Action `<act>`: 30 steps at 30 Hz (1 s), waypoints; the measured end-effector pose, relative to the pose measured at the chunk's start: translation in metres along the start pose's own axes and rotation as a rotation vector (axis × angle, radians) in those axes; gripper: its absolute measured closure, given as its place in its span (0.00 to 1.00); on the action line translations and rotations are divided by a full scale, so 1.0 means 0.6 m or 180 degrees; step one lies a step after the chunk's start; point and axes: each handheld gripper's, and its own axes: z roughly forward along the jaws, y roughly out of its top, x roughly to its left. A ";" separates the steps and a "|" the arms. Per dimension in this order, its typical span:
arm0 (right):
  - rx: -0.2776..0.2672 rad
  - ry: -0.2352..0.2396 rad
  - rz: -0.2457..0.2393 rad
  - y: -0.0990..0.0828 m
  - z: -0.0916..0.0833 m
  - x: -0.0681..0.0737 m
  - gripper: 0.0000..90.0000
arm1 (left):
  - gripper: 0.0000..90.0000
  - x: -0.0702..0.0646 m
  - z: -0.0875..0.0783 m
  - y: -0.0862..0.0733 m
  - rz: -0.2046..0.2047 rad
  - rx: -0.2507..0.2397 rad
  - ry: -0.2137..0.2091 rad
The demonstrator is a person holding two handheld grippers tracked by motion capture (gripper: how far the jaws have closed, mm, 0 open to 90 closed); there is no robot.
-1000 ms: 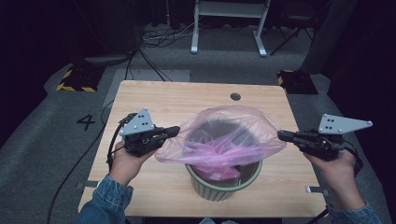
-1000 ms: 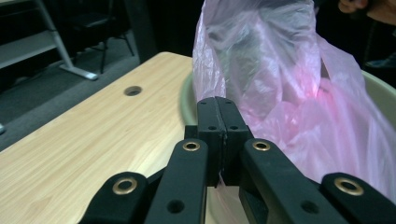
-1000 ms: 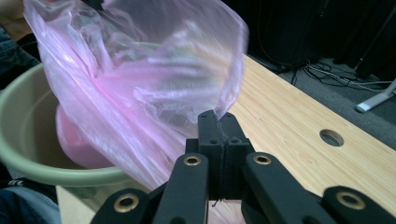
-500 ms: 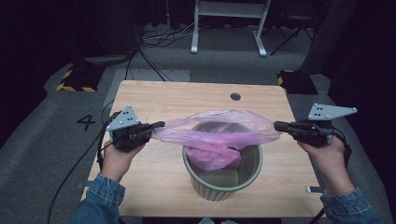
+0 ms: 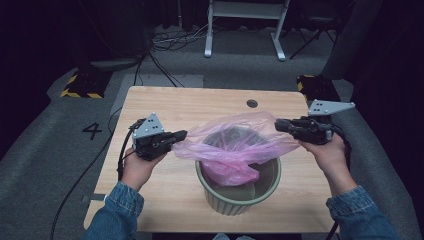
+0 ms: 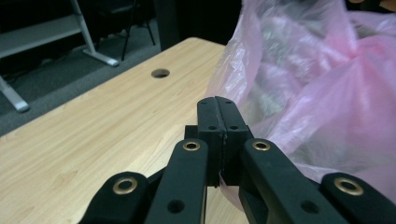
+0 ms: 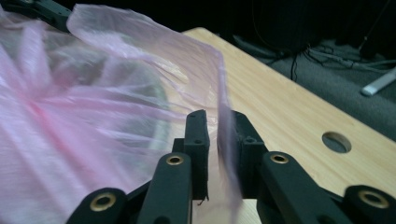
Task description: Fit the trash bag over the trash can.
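A pale green ribbed bin (image 5: 239,192) stands on the wooden tabletop (image 5: 200,107), close to its near edge and a little right of the middle. A thin pink plastic bag (image 5: 235,145) is stretched over the bin's mouth, its middle sagging down inside while its two ends are drawn out toward the left and right edges of the tabletop.

The left gripper (image 5: 181,135) sits just left of the bin, over the left half of the tabletop, pointing at the bag. Its jaws are pressed tight together on the bag's left edge; in the left gripper view (image 6: 217,105) the pads meet with the pink film coming out beside them.

The right gripper (image 5: 278,125) hovers near the right edge of the tabletop, level with the bin's far rim. Its jaws have just been opening: in the right gripper view (image 7: 218,119) a gap shows between the pads, and the bag's edge hangs loose in that gap, with no pad pressing on it.

A round cable hole (image 5: 252,103) lies near the far edge of the tabletop, well apart from the bin.
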 end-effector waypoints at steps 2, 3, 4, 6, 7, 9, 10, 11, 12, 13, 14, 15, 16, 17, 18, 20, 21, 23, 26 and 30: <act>0.0046 0.0003 0.0028 -0.004 0.011 -0.002 0.90 | 1.00 0.001 0.011 -0.004 0.0009 0.0080 0.0046; 0.0072 0.0007 0.0037 -0.007 0.018 -0.004 0.90 | 1.00 0.001 0.017 -0.006 0.0009 0.0117 0.0071; 0.0094 -0.0005 0.0047 -0.010 0.023 -0.005 0.90 | 1.00 0.002 0.022 -0.009 0.0003 0.0151 0.0088; 0.0139 -0.0032 0.0073 -0.017 0.033 -0.010 0.92 | 1.00 0.005 0.032 -0.015 0.0004 0.0214 0.0160; 0.0154 -0.0039 0.0100 -0.019 0.037 -0.013 0.94 | 1.00 0.006 0.035 -0.016 0.0009 0.0245 0.0184; 0.0210 -0.0057 0.0137 -0.024 0.043 -0.018 0.95 | 1.00 0.009 0.043 -0.023 0.0015 0.0322 0.0248; 0.0260 -0.0055 0.0169 -0.028 0.049 -0.020 0.96 | 1.00 0.009 0.047 -0.025 0.0019 0.0353 0.0262; 0.0286 -0.0054 0.0173 -0.031 0.052 -0.021 0.96 | 1.00 0.010 0.052 -0.030 0.0004 0.0408 0.0260; 0.0336 -0.0057 0.0174 -0.036 0.057 -0.023 0.97 | 1.00 0.011 0.056 -0.035 -0.0004 0.0458 0.0244; 0.0378 -0.0054 0.0181 -0.041 0.061 -0.023 0.98 | 1.00 0.010 0.061 -0.039 -0.0009 0.0508 0.0229; 0.0417 -0.0039 0.0192 -0.047 0.063 -0.024 0.99 | 1.00 0.010 0.063 -0.044 -0.0007 0.0550 0.0208; 0.0452 -0.0021 0.0197 -0.053 0.065 -0.023 0.99 | 1.00 0.009 0.065 -0.049 -0.0010 0.0577 0.0179; 0.0494 0.0008 0.0203 -0.060 0.066 -0.023 0.99 | 1.00 0.007 0.066 -0.054 -0.0030 0.0599 0.0131; 0.0523 0.0035 0.0227 -0.067 0.066 -0.022 0.99 | 1.00 0.006 0.066 -0.058 -0.0037 0.0611 0.0115; 0.0535 0.0066 0.0241 -0.073 0.065 -0.022 0.99 | 1.00 0.004 0.067 -0.062 -0.0027 0.0633 0.0093; 0.0558 0.0119 0.0268 -0.087 0.061 -0.017 0.99 | 1.00 0.000 0.065 -0.071 -0.0051 0.0637 0.0021; 0.0550 0.0153 0.0280 -0.094 0.057 -0.014 0.99 | 1.00 -0.003 0.064 -0.075 -0.0060 0.0636 -0.0002; 0.0510 0.0197 0.0305 -0.109 0.047 -0.008 0.99 | 1.00 -0.007 0.063 -0.084 -0.0063 0.0643 -0.0036; 0.0476 0.0250 0.0413 -0.130 0.041 -0.007 0.99 | 1.00 -0.007 0.061 -0.094 -0.0166 0.0581 -0.0104; 0.0373 0.0212 0.0478 -0.142 0.027 -0.006 0.88 | 0.86 -0.007 0.038 -0.093 -0.0250 0.0334 -0.0074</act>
